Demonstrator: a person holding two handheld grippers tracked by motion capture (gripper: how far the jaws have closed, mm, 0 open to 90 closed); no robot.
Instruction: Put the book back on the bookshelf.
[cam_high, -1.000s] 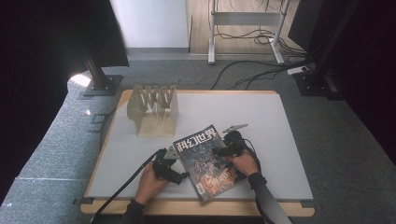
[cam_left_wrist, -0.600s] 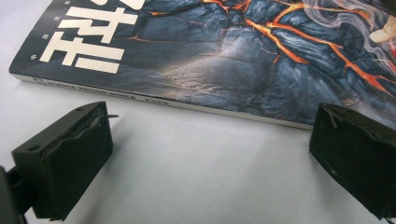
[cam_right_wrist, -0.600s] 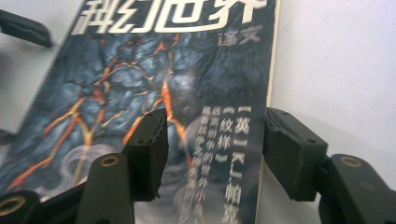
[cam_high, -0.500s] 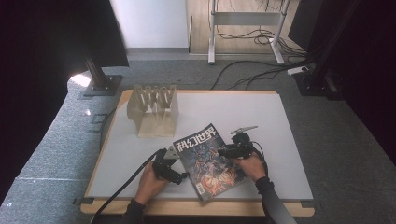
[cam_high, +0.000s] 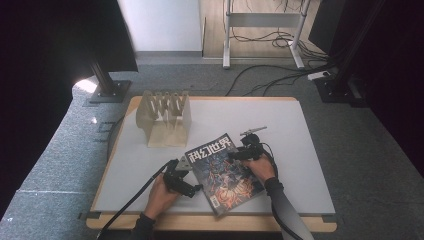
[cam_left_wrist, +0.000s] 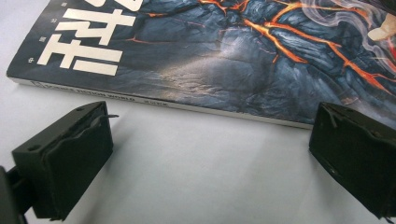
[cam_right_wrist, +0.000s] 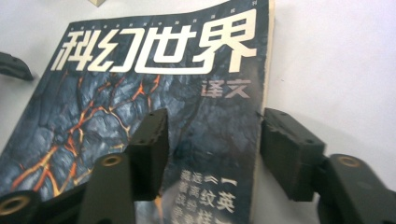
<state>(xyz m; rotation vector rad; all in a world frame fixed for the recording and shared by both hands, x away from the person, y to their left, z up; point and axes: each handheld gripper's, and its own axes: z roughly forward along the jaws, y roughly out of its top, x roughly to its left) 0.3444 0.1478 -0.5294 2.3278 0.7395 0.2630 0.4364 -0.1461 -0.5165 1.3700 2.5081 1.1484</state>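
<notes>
Wooden rack (cam_high: 165, 119) at the table's (cam_high: 300, 130) far left, slots look bare. Magazine (cam_high: 223, 171) lies flat near and right of the rack, well apart from it, cover up. Long axis runs diagonal: title end points toward the rack, foot toward the near table edge. Left gripper (cam_left_wrist: 210, 154) sits just off the magazine's spine edge, jaws wide, nothing between them. Right gripper (cam_right_wrist: 212, 149) straddles the magazine's opposite long edge, jaws half-open, just been opening a touch, pads not pressing.

magazine (cam_high: 223, 172) flat on table (cam_high: 300, 165), rack (cam_high: 165, 119) behind it, left gripper (cam_high: 192, 189) left, right gripper (cam_high: 234, 156) on its right edge
</notes>
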